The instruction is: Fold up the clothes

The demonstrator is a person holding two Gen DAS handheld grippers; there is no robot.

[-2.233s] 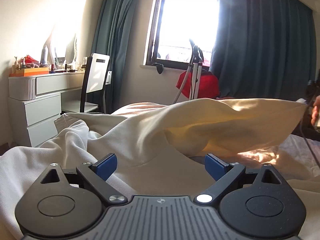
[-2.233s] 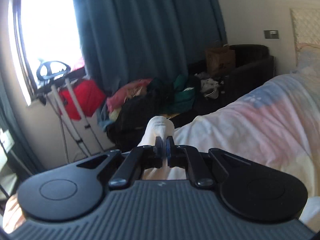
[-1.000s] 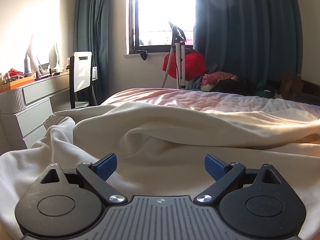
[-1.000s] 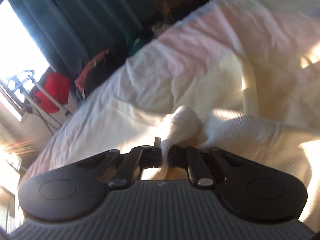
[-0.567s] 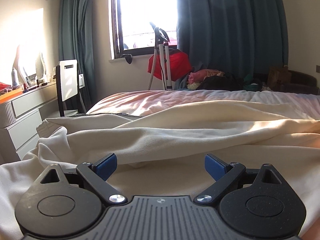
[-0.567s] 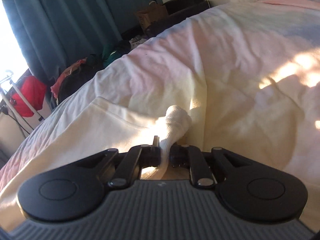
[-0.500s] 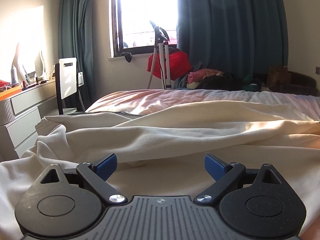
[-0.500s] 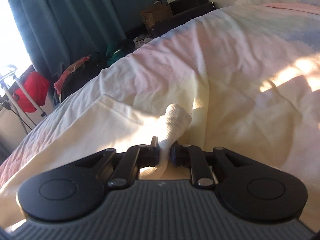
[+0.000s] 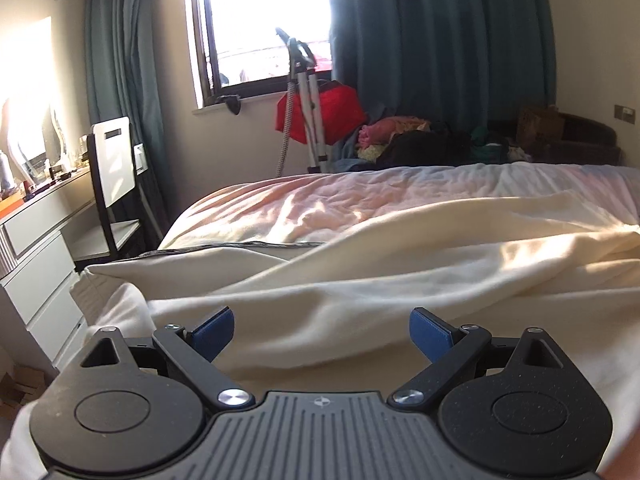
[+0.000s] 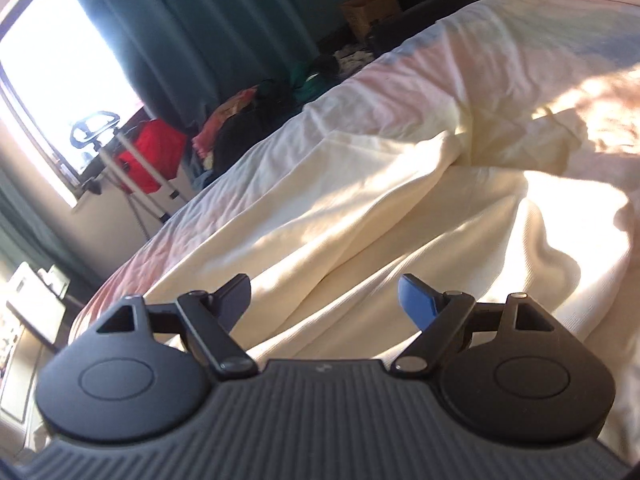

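Observation:
A cream garment (image 9: 360, 280) lies spread in loose folds across the bed (image 9: 320, 200). It also fills the right wrist view (image 10: 400, 220), lit by sun patches. My left gripper (image 9: 320, 330) is open and empty, low over the garment's near edge. My right gripper (image 10: 324, 300) is open and empty just above the garment, its blue pads wide apart.
A white dresser (image 9: 36, 248) and a chair (image 9: 112, 168) stand left of the bed. A garment steamer with a red item (image 9: 316, 116) stands under the window. A pile of clothes (image 9: 420, 140) lies by the dark curtain.
My right gripper opened and let go of the garment's cuff, which now lies on the bed. The raised garment came down flat. My left gripper stayed open.

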